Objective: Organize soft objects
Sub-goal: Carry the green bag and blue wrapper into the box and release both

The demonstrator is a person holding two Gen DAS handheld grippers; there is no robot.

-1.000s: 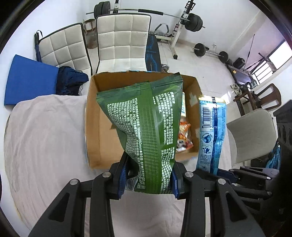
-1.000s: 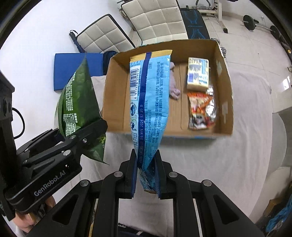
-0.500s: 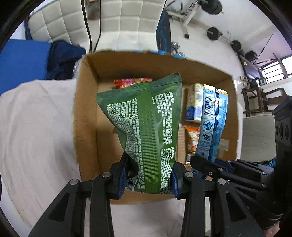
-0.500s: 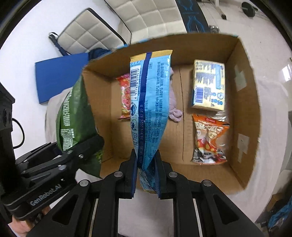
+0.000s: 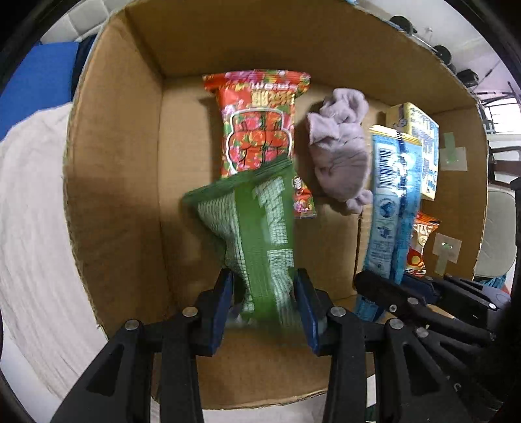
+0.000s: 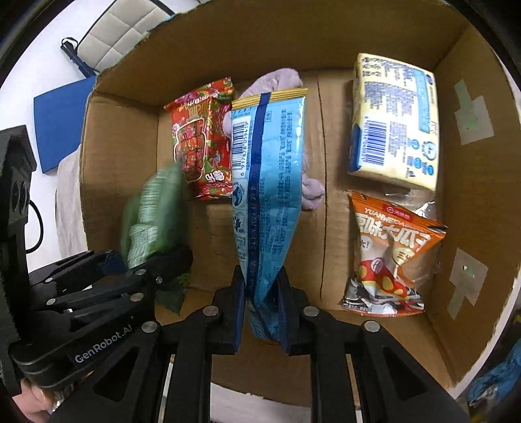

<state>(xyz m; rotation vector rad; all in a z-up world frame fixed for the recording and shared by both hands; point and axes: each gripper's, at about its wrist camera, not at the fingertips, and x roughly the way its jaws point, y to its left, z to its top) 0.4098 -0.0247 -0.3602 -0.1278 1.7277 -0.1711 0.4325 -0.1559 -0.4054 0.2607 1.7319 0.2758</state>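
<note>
Both grippers reach down into an open cardboard box. My left gripper is shut on the bottom of a green snack bag, which is blurred and hangs over the box floor at the left. My right gripper pinches a blue snack bag at its lower end, its jaws starting to open with the bag still between the pads. On the box floor lie a red snack bag, a purple cloth toy, a yellow pack and an orange bag.
The box stands on a table under a pale cloth. A blue cushion and a white padded chair lie beyond its far left wall. The box floor is bare at the left and front middle.
Both grippers have sunk from above the box down inside it, carrying their bags. The box now fills both views and the room behind has dropped out of sight.
</note>
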